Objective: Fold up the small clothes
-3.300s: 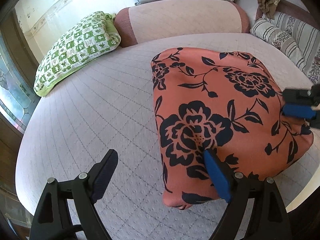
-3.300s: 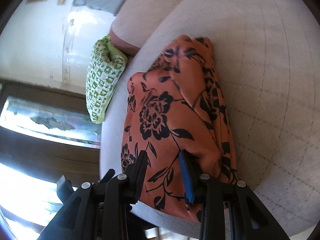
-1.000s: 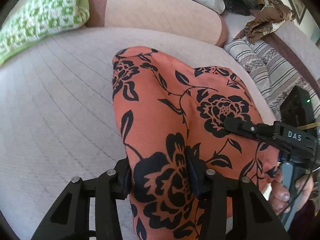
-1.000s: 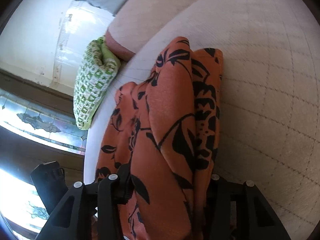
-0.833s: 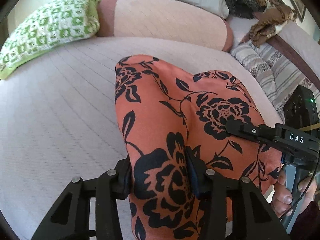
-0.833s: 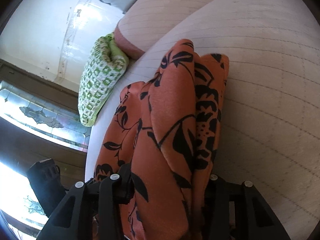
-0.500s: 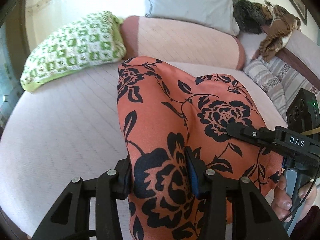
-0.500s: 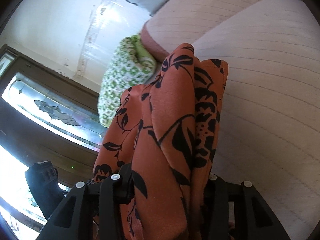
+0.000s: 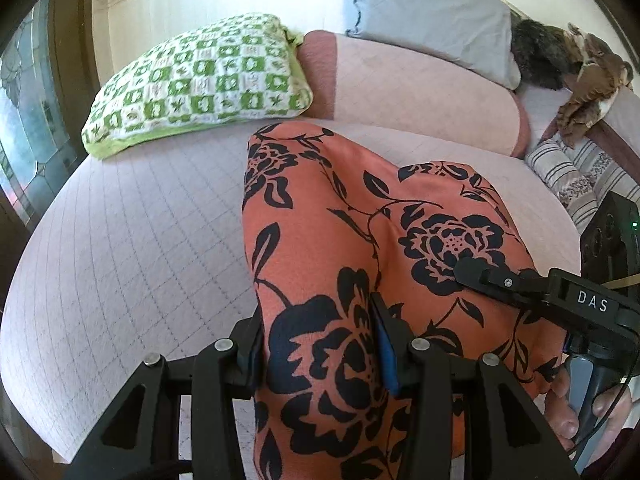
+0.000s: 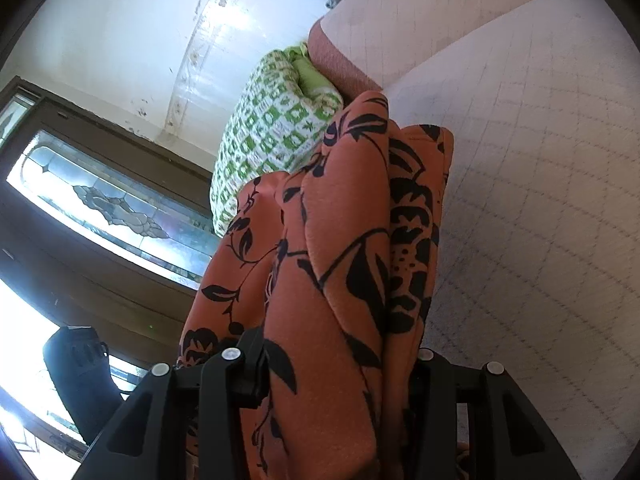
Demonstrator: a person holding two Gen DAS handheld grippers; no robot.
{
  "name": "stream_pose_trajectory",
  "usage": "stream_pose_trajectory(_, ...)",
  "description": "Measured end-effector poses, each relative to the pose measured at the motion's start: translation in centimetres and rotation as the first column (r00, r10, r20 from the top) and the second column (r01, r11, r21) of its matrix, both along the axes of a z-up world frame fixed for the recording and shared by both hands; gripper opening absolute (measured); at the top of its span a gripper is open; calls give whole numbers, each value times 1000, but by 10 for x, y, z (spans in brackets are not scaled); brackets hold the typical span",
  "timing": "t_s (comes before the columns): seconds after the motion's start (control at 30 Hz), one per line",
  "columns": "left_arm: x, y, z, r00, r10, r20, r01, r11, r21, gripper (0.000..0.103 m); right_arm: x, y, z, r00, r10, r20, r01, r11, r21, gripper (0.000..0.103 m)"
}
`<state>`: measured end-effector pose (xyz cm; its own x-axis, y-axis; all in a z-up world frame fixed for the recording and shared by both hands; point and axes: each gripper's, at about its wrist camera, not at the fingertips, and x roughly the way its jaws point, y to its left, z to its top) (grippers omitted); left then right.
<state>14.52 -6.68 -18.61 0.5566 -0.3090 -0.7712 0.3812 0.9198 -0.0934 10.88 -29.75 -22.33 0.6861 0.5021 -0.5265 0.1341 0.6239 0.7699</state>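
1. Left gripper [image 9: 320, 350] and right gripper [image 10: 340, 364] each clamp bunched cloth [image 9: 360, 240] at its near edge, lifted over the bed [image 9: 140, 240].
2. Risk: layers slipping out, fold skewing if the grippers move unevenly.

An orange garment [image 9: 360, 248] printed with black roses and leaves is seen — against a pale lilac quilted bedspread [image 9: 132, 248] with a grid pattern. A green-and-white checked pillow [image 9: 200, 80], a grey pillow [image 9: 432, 16] and striped cushions [image 9: 580, 172] are shown.
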Motion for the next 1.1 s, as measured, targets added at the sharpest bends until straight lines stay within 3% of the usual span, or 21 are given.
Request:
stream_pose_trajectory(0.43, 15, 3, -38, 996, 13, -83, -12, 1000, 15, 47, 10, 3, -31, 995, -3, -97, -1, 999, -46, 46)
stream_pose_trajectory(0.6, 17, 4, -55, 991, 47, -127, -40, 998, 56, 62, 14, 6, -45, 982, -11, -191, -10, 994, -112, 56)
stream_pose_trajectory(0.77, 9, 16, -46, 995, 57, -83, -53, 997, 54, 65, 10, 3, -38, 979, -9, -204, -17, 991, -129, 59)
stream_pose_trajectory(0.9, -5, 34, -32, 995, 103, -5, -103, 992, 66, 65, -6, -7, -16, 984, -50, -168, 17, 980, -197, 59)
stream_pose_trajectory(1.0, -15, 47, -27, 989, 142, 40, -145, 985, 92, 66, -28, -17, 9, 991, -111, -74, 89, 964, -252, 59)
stream_pose_trajectory(1.1, -21, 53, -32, 986, 159, 45, -163, 978, 127, 66, -46, -10, 33, 996, -60, 64, 76, 951, -301, 56)
